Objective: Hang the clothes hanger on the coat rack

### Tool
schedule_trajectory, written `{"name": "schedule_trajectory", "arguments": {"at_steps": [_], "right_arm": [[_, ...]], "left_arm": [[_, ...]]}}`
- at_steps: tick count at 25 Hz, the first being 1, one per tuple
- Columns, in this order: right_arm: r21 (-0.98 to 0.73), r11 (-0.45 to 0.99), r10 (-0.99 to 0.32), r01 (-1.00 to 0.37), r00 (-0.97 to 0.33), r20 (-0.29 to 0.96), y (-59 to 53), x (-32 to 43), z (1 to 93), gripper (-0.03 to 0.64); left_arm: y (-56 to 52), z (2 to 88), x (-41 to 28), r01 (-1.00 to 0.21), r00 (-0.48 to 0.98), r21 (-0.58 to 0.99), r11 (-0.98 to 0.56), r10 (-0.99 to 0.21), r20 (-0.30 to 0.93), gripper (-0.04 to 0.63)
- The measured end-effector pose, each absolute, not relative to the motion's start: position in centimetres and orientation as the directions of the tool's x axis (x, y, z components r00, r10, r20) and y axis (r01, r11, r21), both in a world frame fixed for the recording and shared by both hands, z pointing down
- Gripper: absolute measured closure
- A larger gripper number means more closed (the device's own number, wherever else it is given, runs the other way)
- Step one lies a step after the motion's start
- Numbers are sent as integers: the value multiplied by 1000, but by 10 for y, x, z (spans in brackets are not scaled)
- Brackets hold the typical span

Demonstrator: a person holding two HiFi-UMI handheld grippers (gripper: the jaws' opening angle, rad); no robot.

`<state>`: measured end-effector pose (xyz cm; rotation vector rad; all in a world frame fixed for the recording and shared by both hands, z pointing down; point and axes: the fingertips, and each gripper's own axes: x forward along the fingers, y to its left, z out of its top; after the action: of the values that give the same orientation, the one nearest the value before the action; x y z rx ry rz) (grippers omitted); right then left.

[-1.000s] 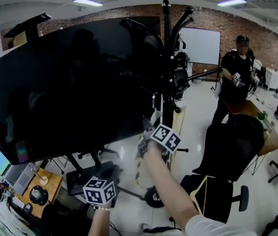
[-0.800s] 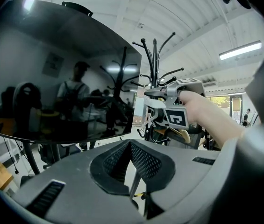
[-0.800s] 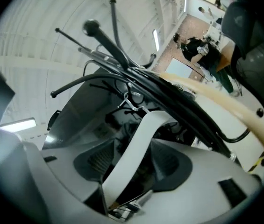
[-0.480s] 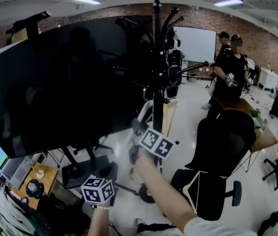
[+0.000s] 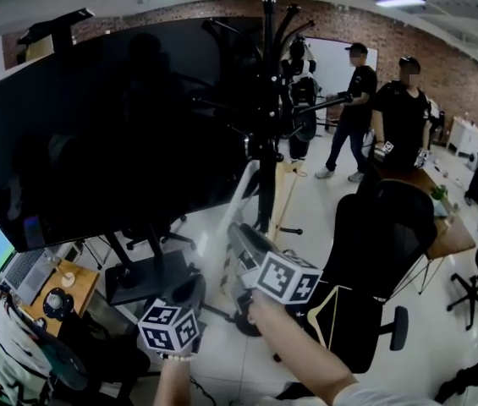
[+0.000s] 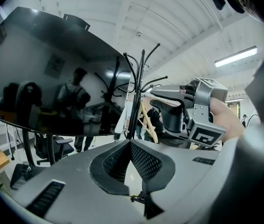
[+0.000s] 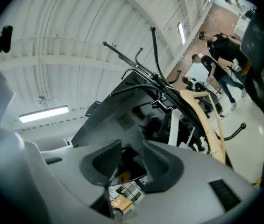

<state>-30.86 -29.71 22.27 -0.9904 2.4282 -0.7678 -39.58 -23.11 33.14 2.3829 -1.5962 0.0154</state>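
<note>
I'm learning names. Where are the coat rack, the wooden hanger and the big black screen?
coat rack [image 5: 266, 117], head view, on its black pole.
wooden hanger [image 7: 203, 120], right gripper view, on its curved arm.
big black screen [image 5: 95, 134], head view, on its dark face.

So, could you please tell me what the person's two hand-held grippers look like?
Both are grey moulded shells with dark, cross-hatched jaw pads. The left hand-held gripper and right hand-held gripper each carry a cube of black-and-white square markers. The right one's jaws are closing with nothing between.
</note>
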Motion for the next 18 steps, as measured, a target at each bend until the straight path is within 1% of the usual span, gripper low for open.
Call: {"name": "schedule_trajectory", "arguments": {"at_steps": [1, 2, 3, 4, 8, 12, 18], "right_arm": [[-614, 605, -722, -507, -674, -155, -290, -302, 226, 510], [-603, 613, -716, -511, -682, -150, -284, -295, 230, 544], [-591, 624, -706, -511, -693, -146, -278, -288, 235, 595], [-581, 638, -692, -505, -707, -146, -272, -280, 239, 615], [-541, 698, -625, -470, -768, -139, -250, -247, 252, 617], [-524, 727, -578, -444, -807, -120, -234, -200, 265, 617], [-543, 733, -548, -410, -828, -116, -224, -126, 283, 617]], "left_arm": [[-226, 330, -391, -910, 388, 220, -352, -909, 153, 597], [-222, 328, -386, -911, 383, 220, -348, -912, 145, 597], [-217, 326, -380, -913, 376, 220, -342, -917, 135, 597], [-213, 323, -374, -915, 369, 221, -337, -921, 124, 597], [-197, 316, -340, -923, 333, 229, -308, -939, 80, 597], [-185, 318, -299, -926, 301, 255, -278, -952, 55, 597], [-172, 336, -234, -932, 248, 296, -211, -964, 95, 597]]}}
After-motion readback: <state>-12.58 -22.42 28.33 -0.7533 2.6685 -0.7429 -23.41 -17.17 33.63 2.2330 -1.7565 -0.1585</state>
